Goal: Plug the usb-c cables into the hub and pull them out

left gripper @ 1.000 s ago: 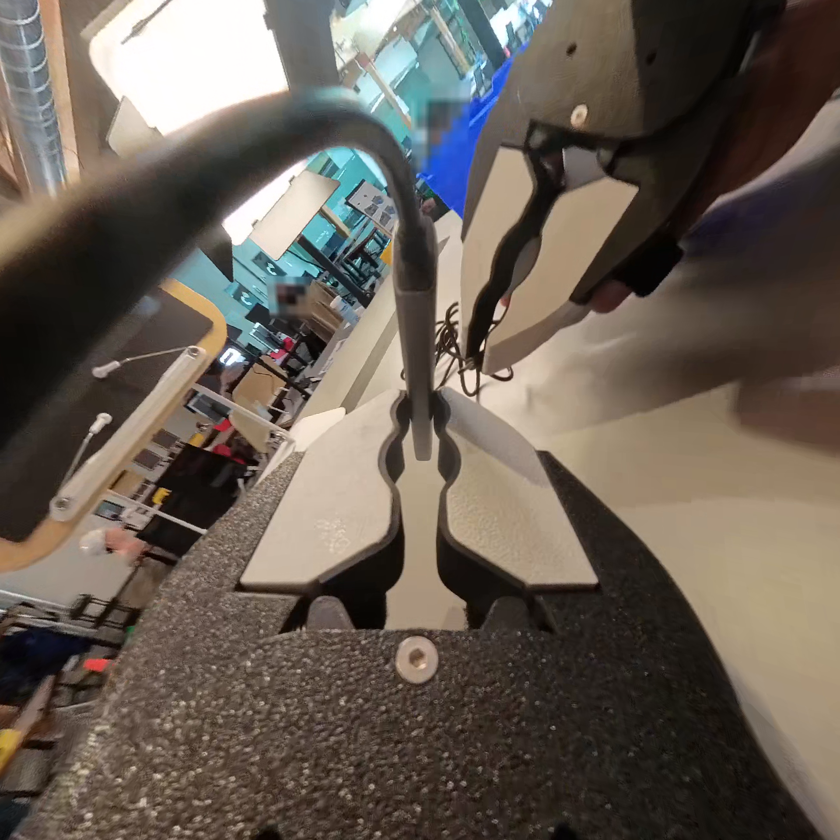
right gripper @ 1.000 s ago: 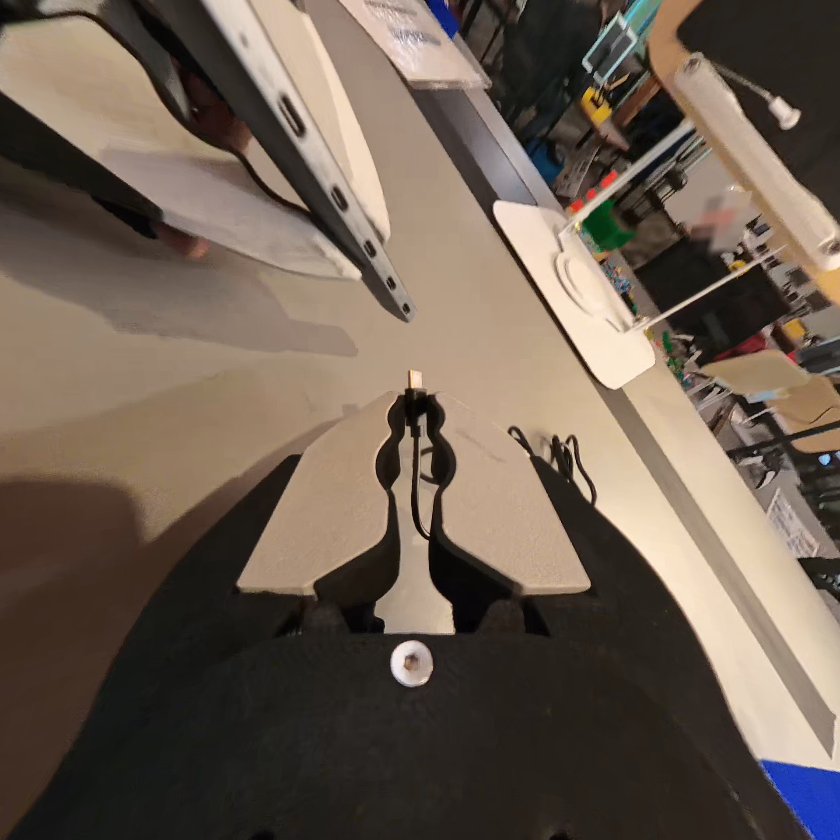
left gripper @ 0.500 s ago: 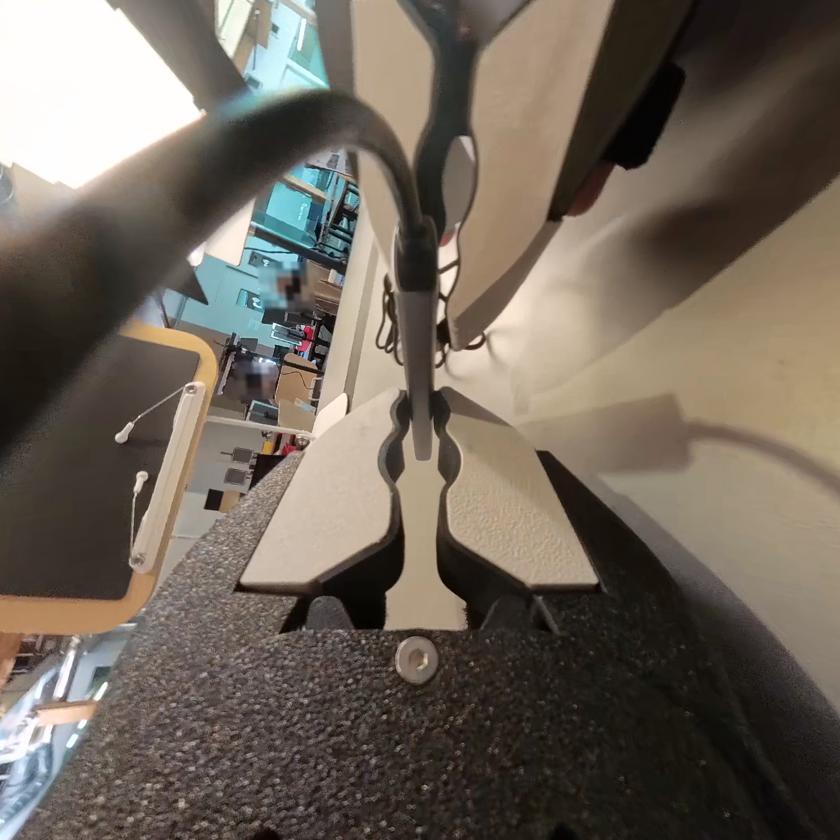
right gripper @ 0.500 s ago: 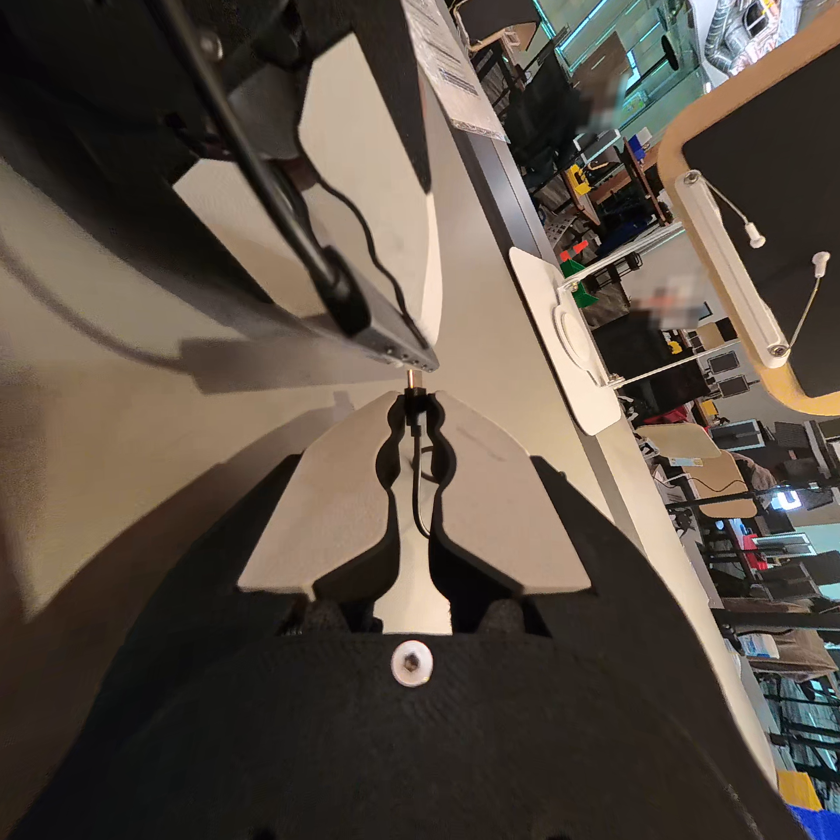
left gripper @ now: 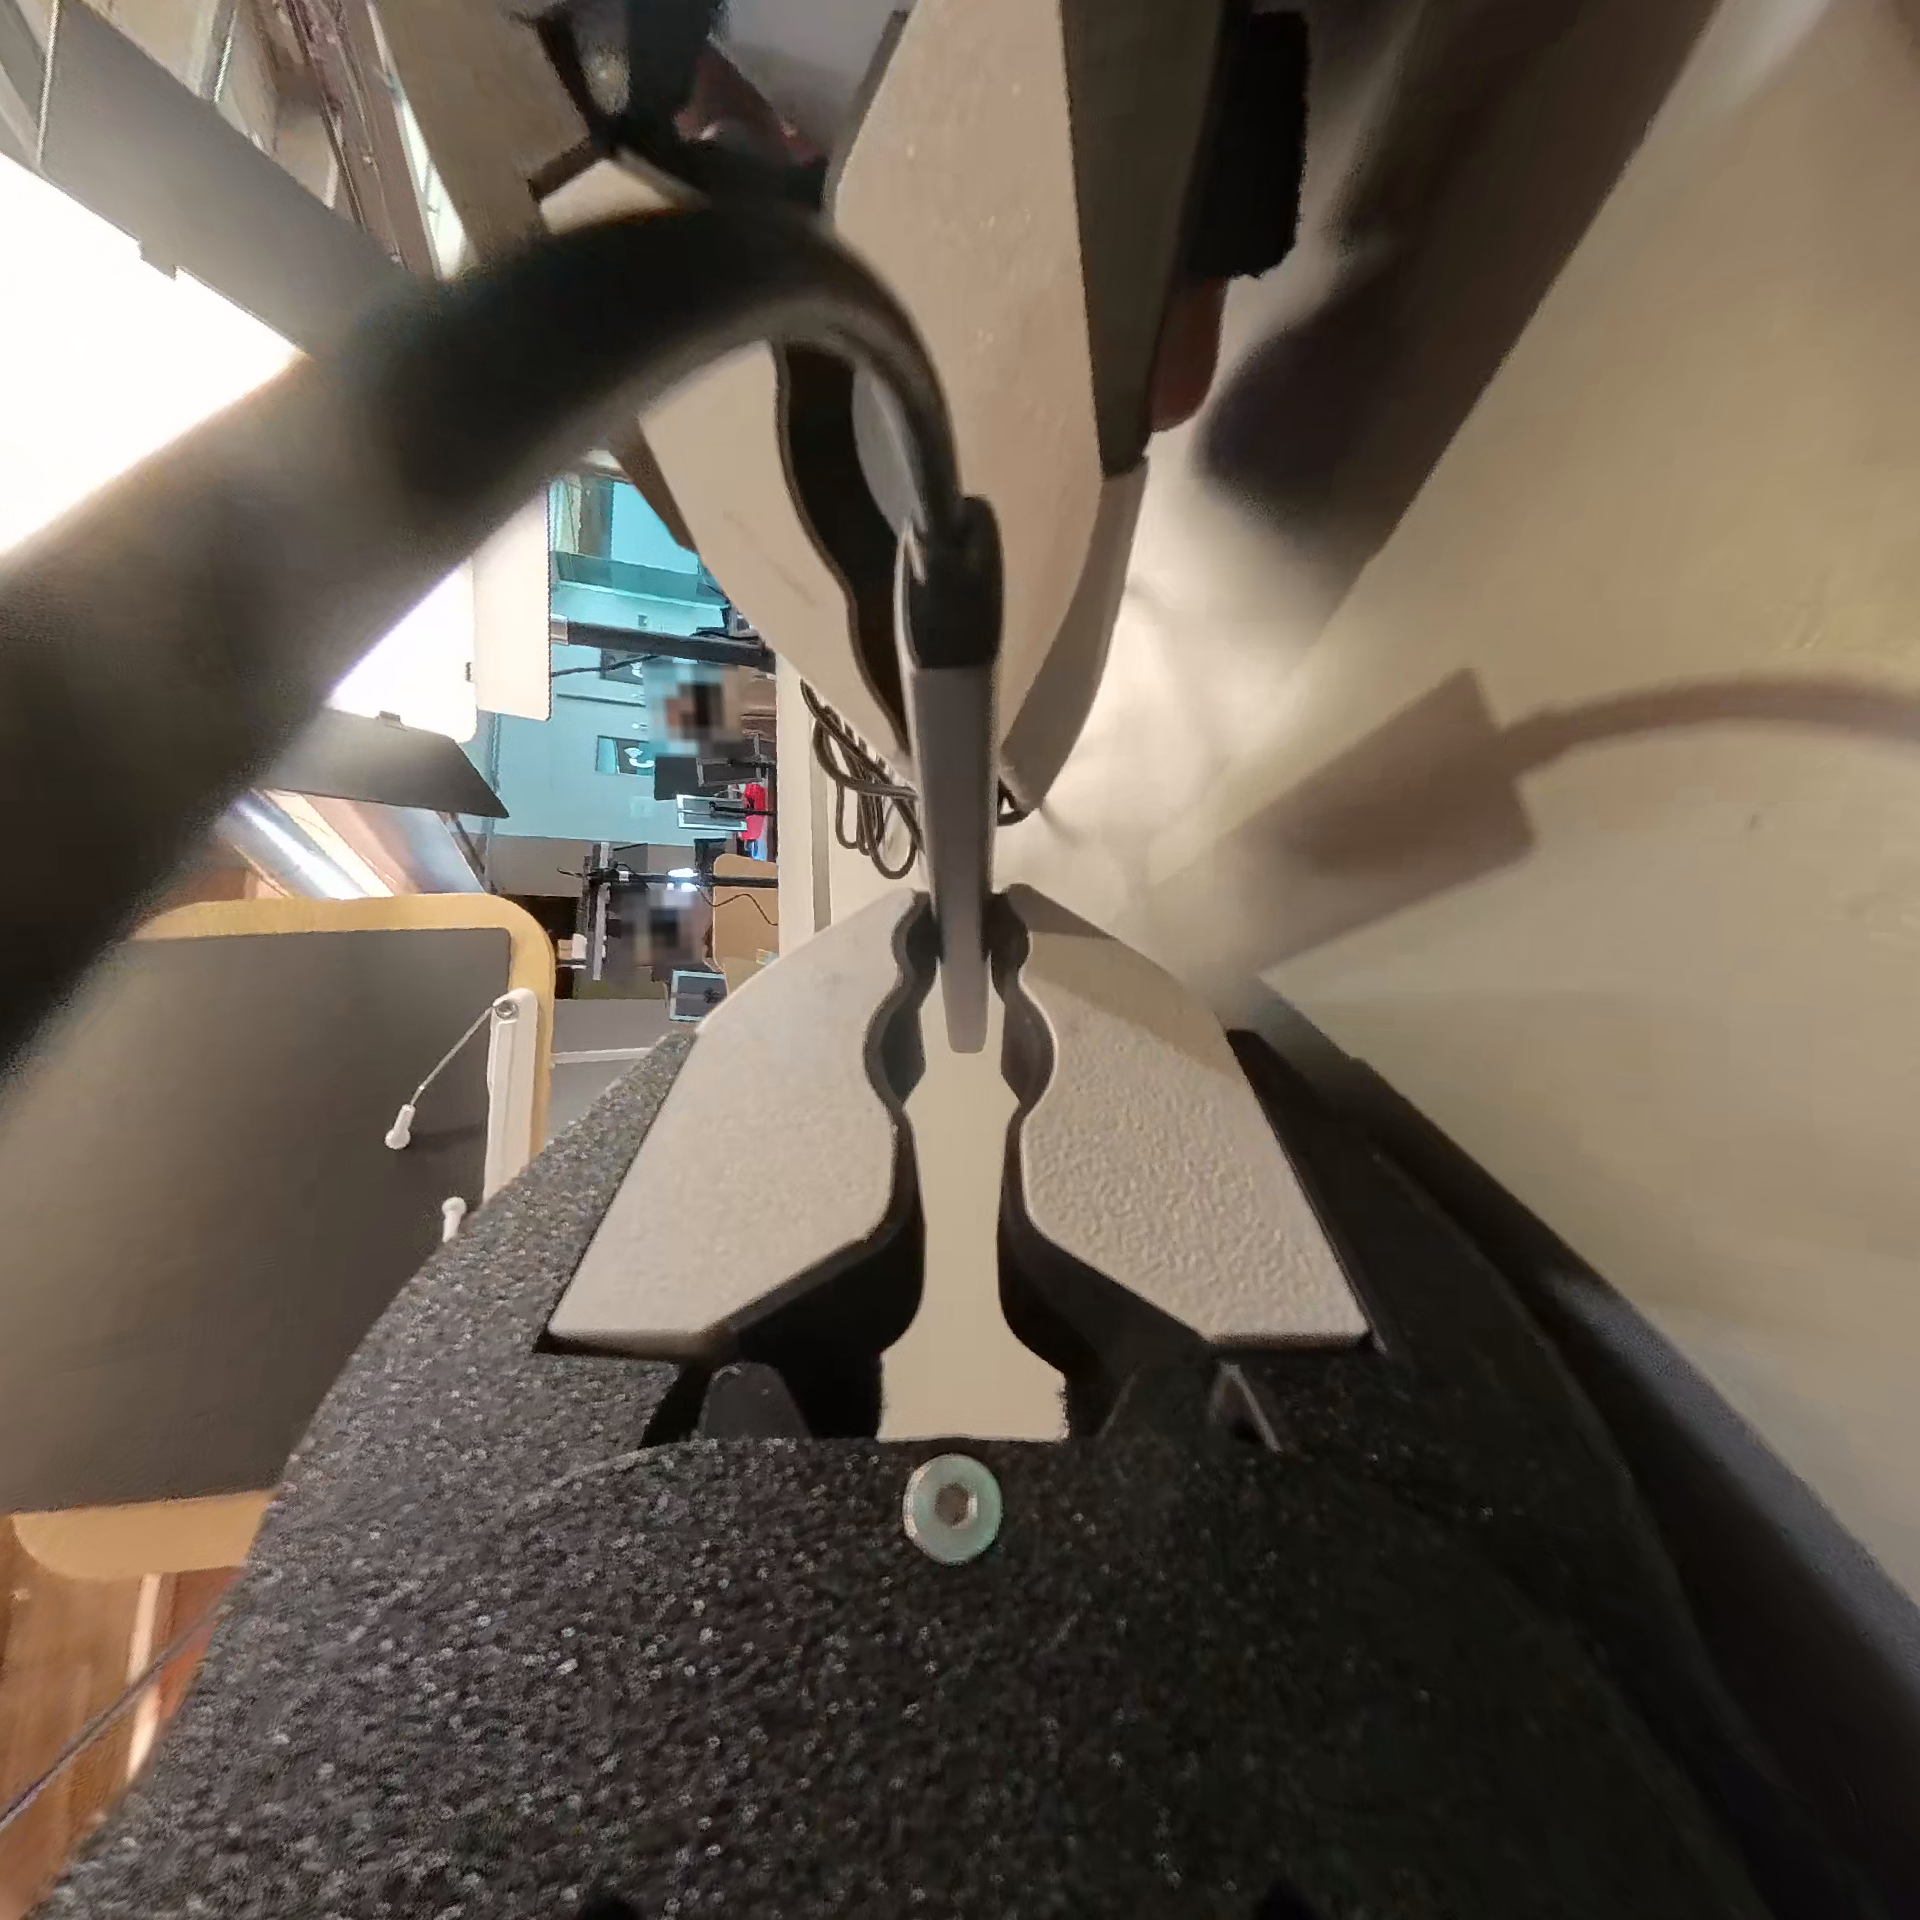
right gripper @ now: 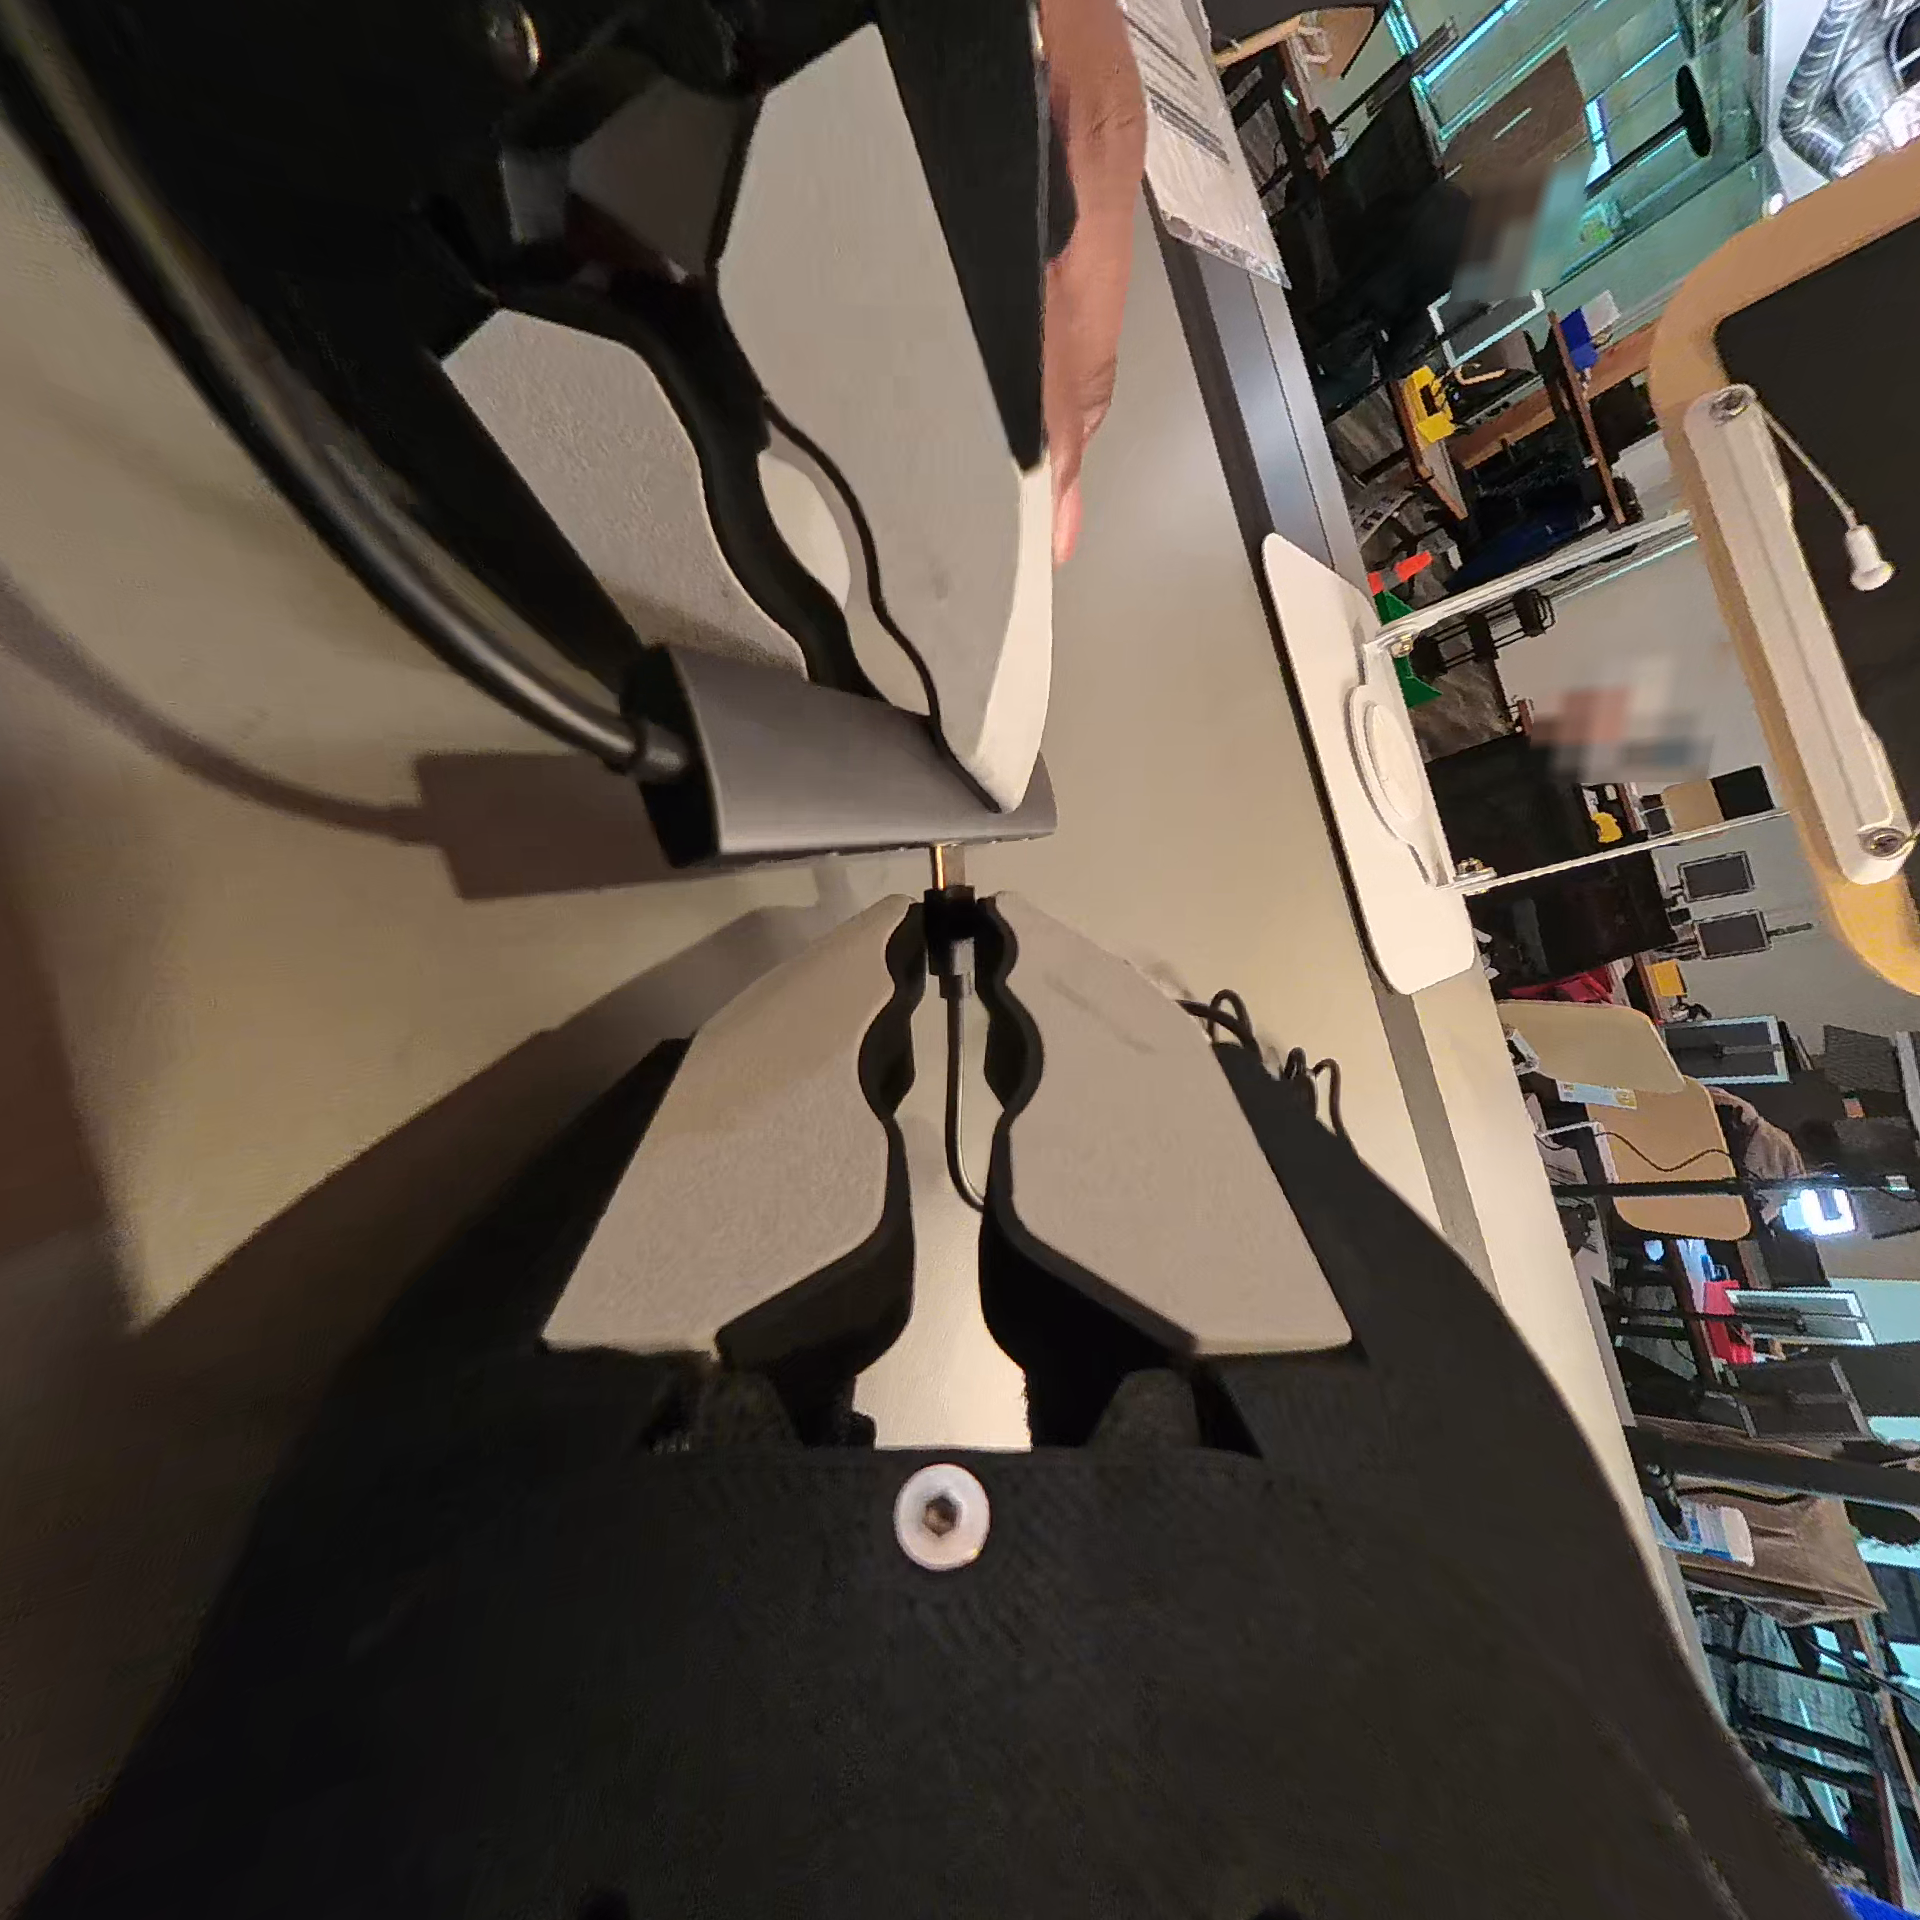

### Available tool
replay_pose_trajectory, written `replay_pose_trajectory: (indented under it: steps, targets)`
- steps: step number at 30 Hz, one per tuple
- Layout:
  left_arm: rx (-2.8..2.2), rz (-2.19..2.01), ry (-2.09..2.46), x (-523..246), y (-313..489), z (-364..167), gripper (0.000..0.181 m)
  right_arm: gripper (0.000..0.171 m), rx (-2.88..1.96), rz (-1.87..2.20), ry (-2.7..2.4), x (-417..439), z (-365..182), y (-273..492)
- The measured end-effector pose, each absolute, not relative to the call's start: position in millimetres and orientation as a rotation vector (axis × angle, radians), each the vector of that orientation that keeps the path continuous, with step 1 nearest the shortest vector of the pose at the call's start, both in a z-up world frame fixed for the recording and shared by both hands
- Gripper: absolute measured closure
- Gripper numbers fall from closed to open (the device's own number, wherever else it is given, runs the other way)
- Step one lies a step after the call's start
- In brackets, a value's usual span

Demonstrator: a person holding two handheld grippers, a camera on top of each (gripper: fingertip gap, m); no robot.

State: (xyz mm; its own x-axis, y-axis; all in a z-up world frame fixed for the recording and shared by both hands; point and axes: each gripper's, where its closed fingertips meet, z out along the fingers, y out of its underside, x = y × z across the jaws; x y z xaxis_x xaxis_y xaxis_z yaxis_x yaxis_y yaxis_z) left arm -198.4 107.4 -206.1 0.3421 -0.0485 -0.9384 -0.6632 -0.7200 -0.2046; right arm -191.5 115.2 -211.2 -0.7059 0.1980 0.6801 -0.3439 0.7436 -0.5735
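Observation:
My left gripper [left gripper: 961, 920] is shut on the thin grey hub [left gripper: 954, 821], held edge-on above the beige table; the hub's thick black lead [left gripper: 520, 343] arcs up to the left. In the right wrist view the hub [right gripper: 831, 774] is clamped by the left gripper [right gripper: 982, 769]. My right gripper [right gripper: 951, 902] is shut on a black usb-c cable plug [right gripper: 951, 935]. Its metal tip [right gripper: 945, 865] touches the hub's lower edge; how far it is in is unclear. The right gripper [left gripper: 966, 665] looms just behind the hub in the left wrist view.
The thin cable's loose black coil [right gripper: 1278, 1049] lies on the table [right gripper: 260, 987] beside my right gripper, also in the left wrist view [left gripper: 862, 779]. A white stand base [right gripper: 1361, 748] sits near the table's far edge. A hand [right gripper: 1091, 281] holds the left gripper.
The two grippers have closed in on each other. The plug tip went from well short of the hub to touching its edge. Both grippers stayed shut.

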Motion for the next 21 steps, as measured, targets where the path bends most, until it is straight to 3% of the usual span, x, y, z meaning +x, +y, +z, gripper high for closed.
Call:
replay_pose_trajectory:
  steps: [21]
  targets:
    - [-2.043,1.418,0.717,-190.9,115.8,-208.9,0.171,0.162,0.196,0.85,-2.215,-185.9,-214.4,123.5]
